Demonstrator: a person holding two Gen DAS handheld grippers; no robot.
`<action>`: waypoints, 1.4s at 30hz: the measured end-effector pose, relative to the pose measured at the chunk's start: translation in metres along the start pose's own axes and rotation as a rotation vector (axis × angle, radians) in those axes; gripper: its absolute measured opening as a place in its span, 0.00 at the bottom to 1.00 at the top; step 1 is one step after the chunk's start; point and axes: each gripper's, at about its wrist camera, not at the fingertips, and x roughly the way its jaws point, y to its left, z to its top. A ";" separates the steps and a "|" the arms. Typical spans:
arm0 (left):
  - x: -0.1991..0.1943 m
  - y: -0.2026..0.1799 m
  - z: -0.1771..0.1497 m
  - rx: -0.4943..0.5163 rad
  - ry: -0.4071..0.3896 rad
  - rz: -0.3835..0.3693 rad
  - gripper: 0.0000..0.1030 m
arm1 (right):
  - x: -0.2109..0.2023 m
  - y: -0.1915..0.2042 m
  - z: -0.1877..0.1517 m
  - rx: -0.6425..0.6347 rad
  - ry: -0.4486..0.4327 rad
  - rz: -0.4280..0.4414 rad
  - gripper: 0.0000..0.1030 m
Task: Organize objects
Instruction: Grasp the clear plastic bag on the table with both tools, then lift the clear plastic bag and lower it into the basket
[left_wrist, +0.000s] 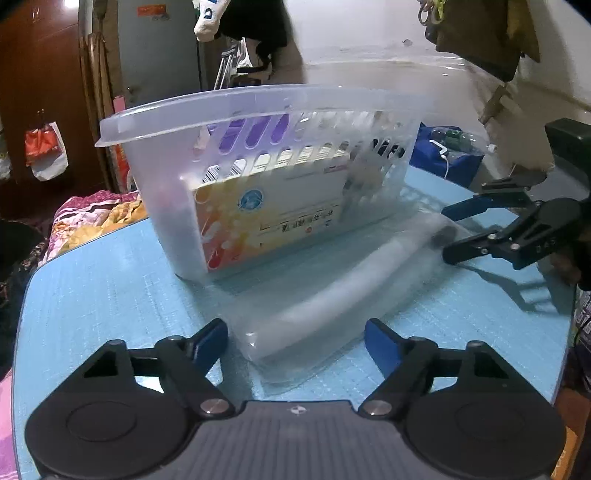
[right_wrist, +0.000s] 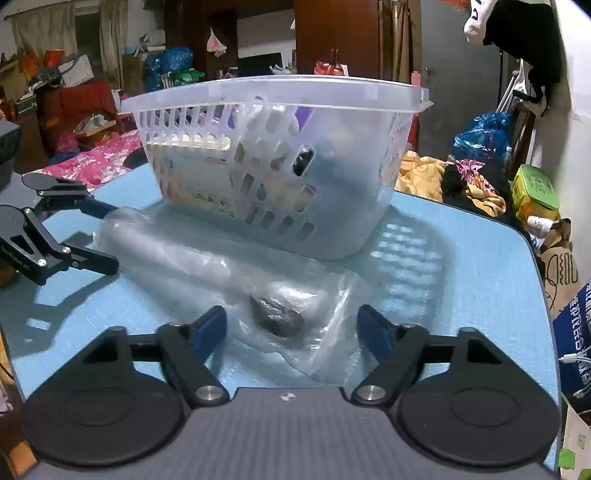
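A clear plastic bag holding a white tube-shaped object with a dark end lies on the blue table in front of a translucent slotted basket. The basket holds a colourful box and other items. My left gripper is open, its fingers either side of the bag's near end. My right gripper is open around the bag's other end, by the dark part. Each gripper shows in the other's view: the right in the left wrist view, the left in the right wrist view.
The basket stands mid-table, just behind the bag. Bedding and clothes lie beyond the table edge. A green box and bags are at the right. A blue bag sits behind the table.
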 end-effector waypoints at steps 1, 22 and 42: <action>0.000 0.001 0.000 -0.002 -0.003 0.002 0.76 | -0.001 0.000 0.000 0.002 -0.003 -0.001 0.66; -0.026 -0.035 -0.008 0.045 -0.141 0.081 0.21 | -0.019 0.010 -0.006 -0.001 -0.090 0.020 0.18; -0.108 -0.056 0.036 0.128 -0.363 0.150 0.20 | -0.093 0.033 0.049 -0.043 -0.312 -0.001 0.17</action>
